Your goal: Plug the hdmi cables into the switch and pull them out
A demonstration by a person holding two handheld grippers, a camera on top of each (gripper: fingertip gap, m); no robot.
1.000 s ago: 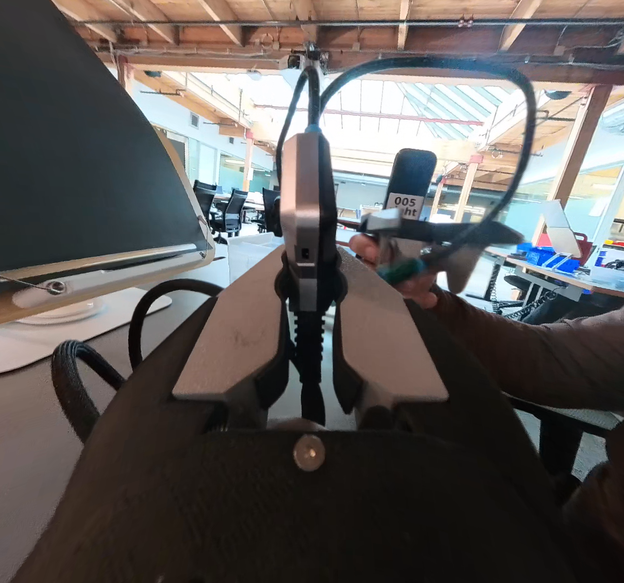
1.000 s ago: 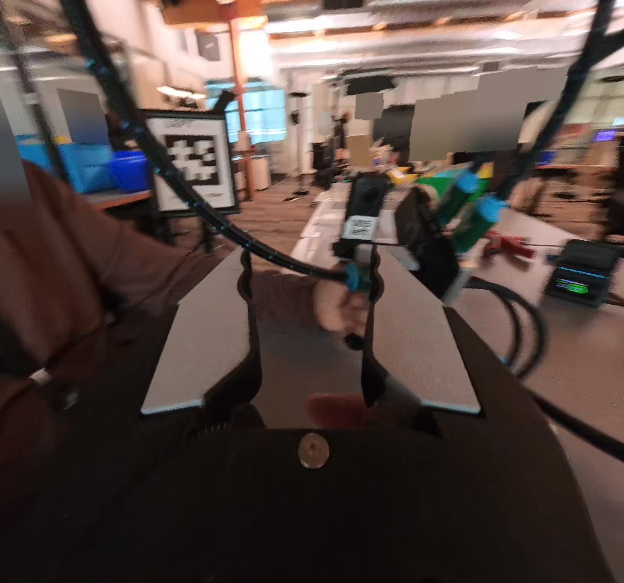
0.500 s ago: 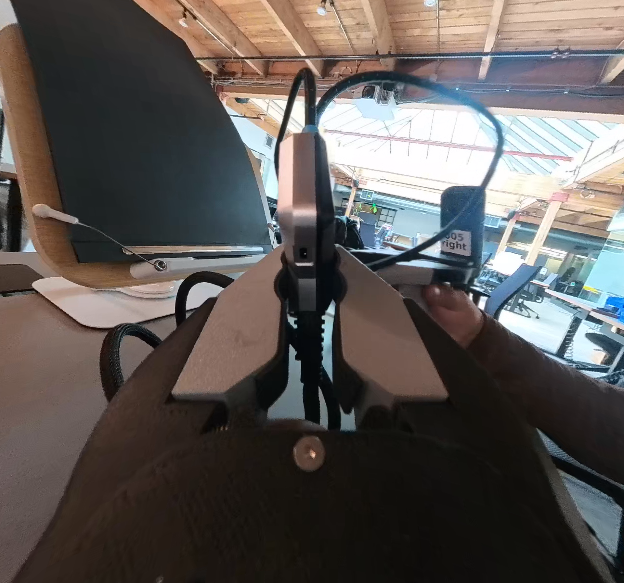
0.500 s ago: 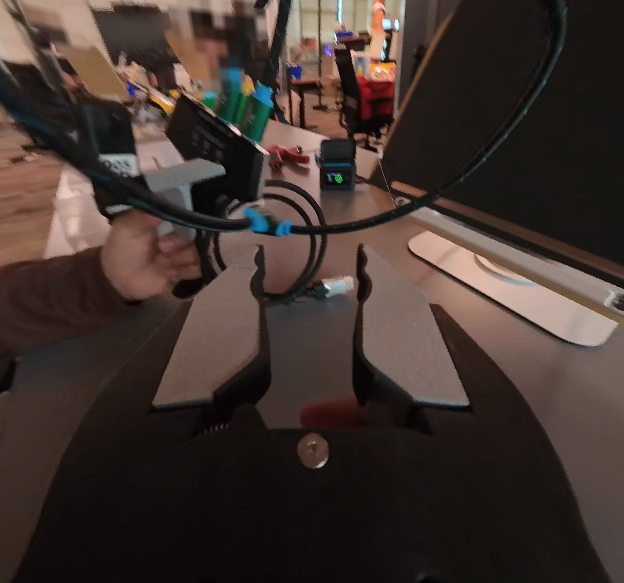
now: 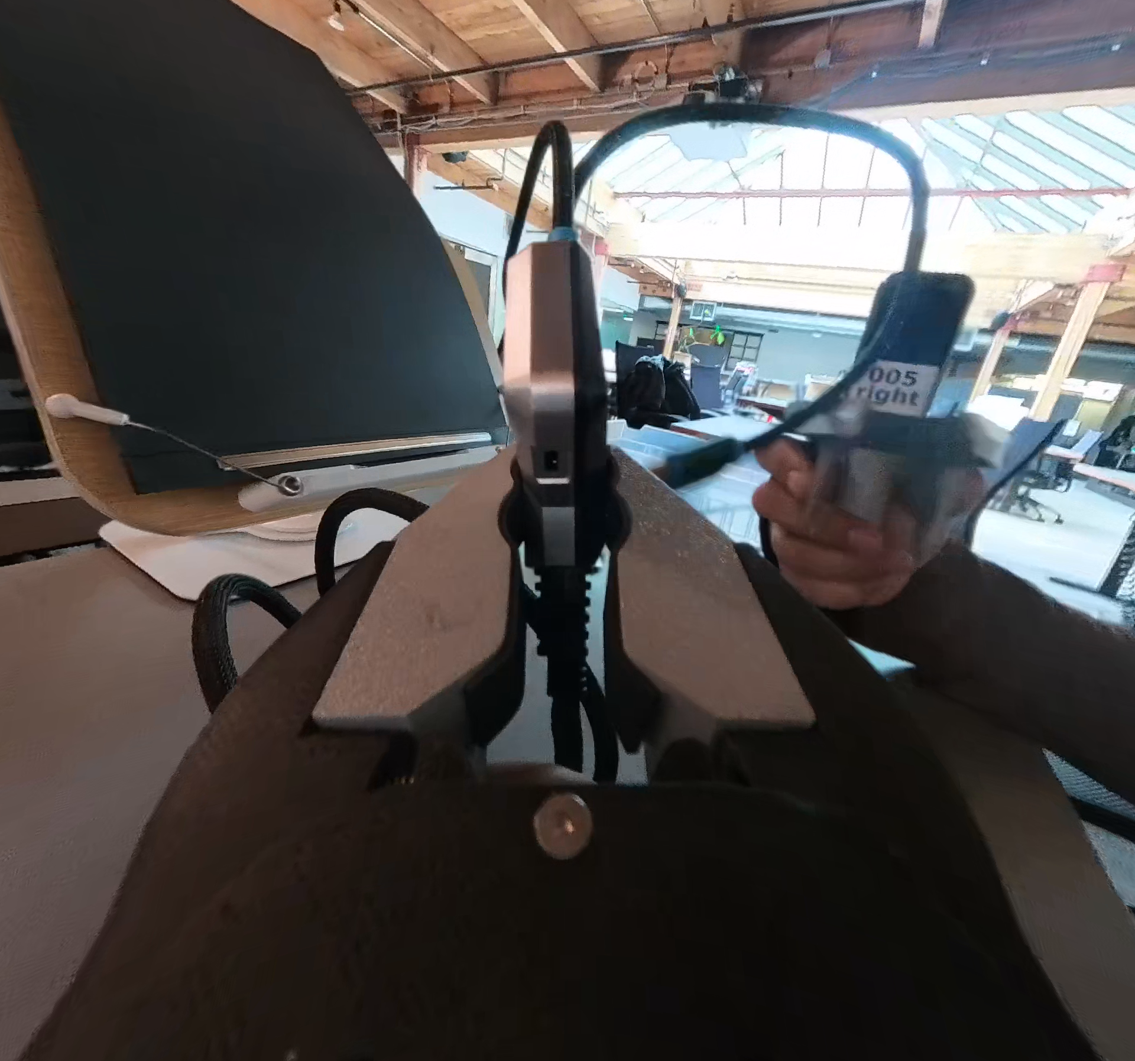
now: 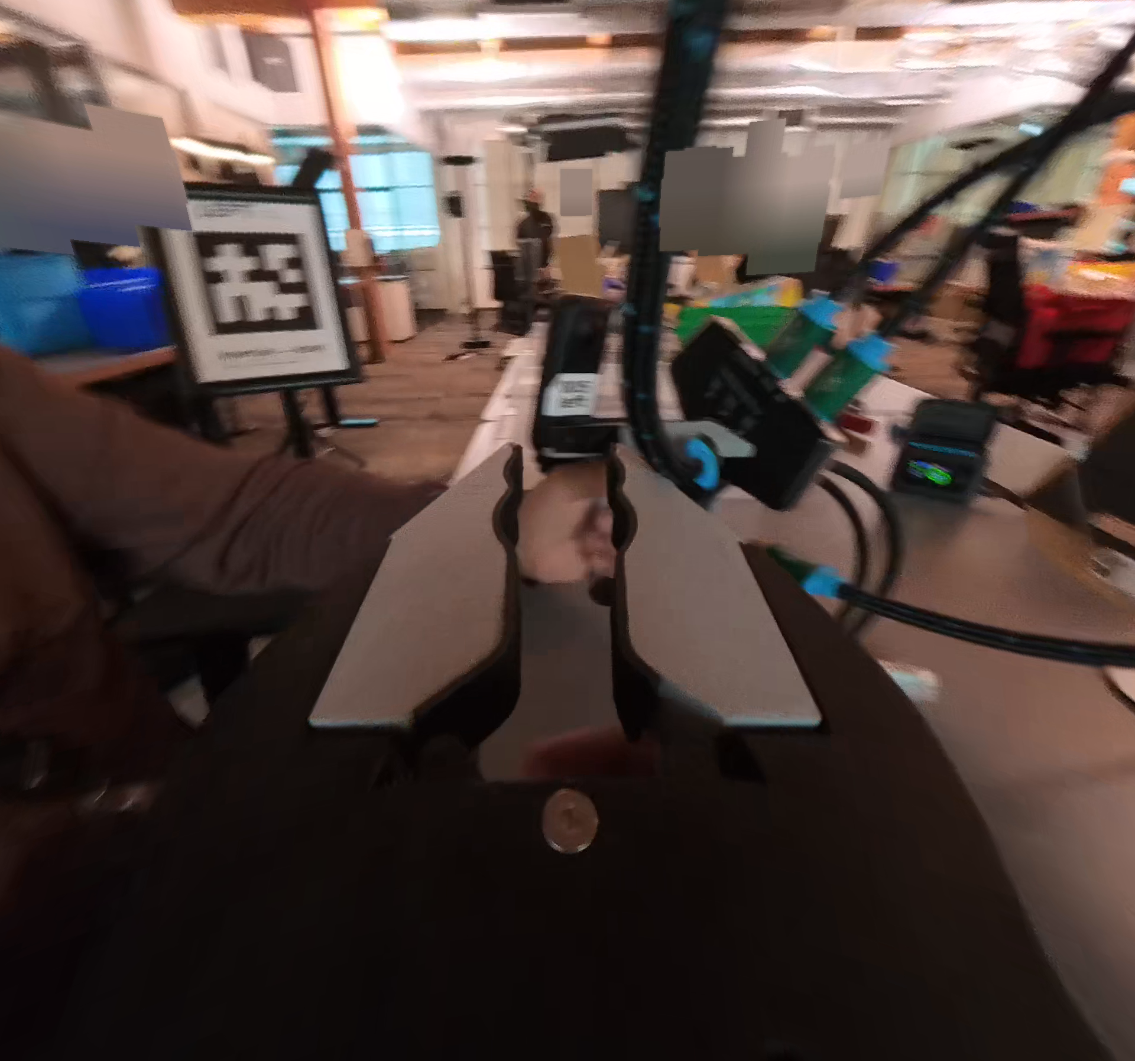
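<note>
My left gripper [image 5: 565,479] is shut on the grey and black HDMI switch [image 5: 546,356], held edge-on above the table. Black cables [image 5: 546,184] leave the switch's top and one [image 5: 565,663] hangs from its bottom between my fingers. In the right wrist view the switch [image 6: 743,417] carries green plugs with blue collars [image 6: 847,368]. My right gripper [image 6: 565,466] has its jaws narrowly apart with nothing between them; a hand shows through the gap. A cable end with a blue collar [image 6: 700,466] hangs just right of my right fingertip [image 6: 620,466]. Another plug [image 6: 817,577] lies lower right.
A large dark monitor [image 5: 215,233] on a white foot stands at the left of the table [image 5: 92,724]. Coils of braided black cable [image 5: 215,632] lie by it. A small black device with a lit screen [image 6: 939,454] sits at the right. A marker board on an easel [image 6: 258,288] stands beyond.
My right jaws have narrowed from wide apart, closing on nothing, while the right view swung about. The blue-collared cable end stayed outside the jaws. My left gripper kept hold of the switch.
</note>
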